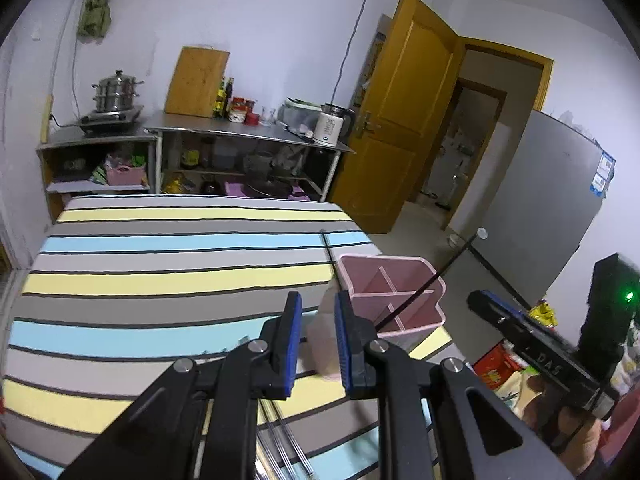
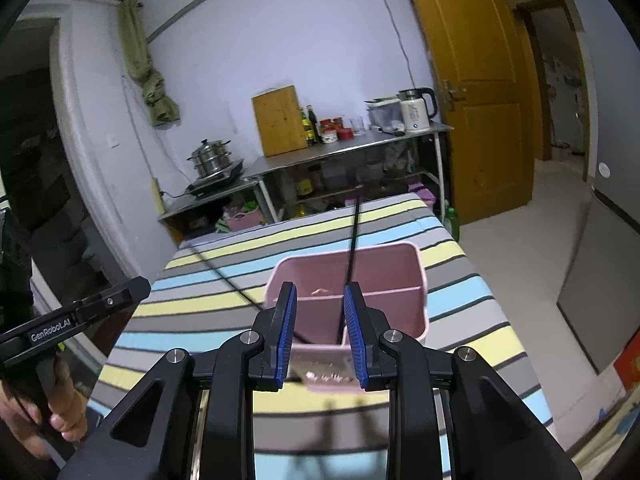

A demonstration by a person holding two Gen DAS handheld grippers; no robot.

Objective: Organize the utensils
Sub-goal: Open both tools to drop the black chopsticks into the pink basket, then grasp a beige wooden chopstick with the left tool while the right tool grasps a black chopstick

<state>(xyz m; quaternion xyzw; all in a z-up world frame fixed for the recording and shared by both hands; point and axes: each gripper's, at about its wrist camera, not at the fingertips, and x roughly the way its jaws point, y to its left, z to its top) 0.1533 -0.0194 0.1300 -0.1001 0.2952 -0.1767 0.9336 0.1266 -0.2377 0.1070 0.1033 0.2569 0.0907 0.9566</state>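
On the striped table: I hold both grippers back from the pink caddy [image 2: 360, 280].
Black utensil [image 2: 354, 236]: standing tilted inside it.
Right gripper [image 2: 320, 332]: jaws apart, empty.
Left gripper [image 1: 316, 340]: slightly parted, empty.
Advice: next, I gather the metal chopsticks [image 1: 288, 448] gently.

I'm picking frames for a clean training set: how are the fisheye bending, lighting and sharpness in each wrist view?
Left wrist view: strong barrel bending curves the striped tablecloth and the door; dim bluish light; the pink utensil holder is sharp, its translucent near part hazy. Right wrist view: same bending and dark corners; soft shadows under the right tongs; no glare.
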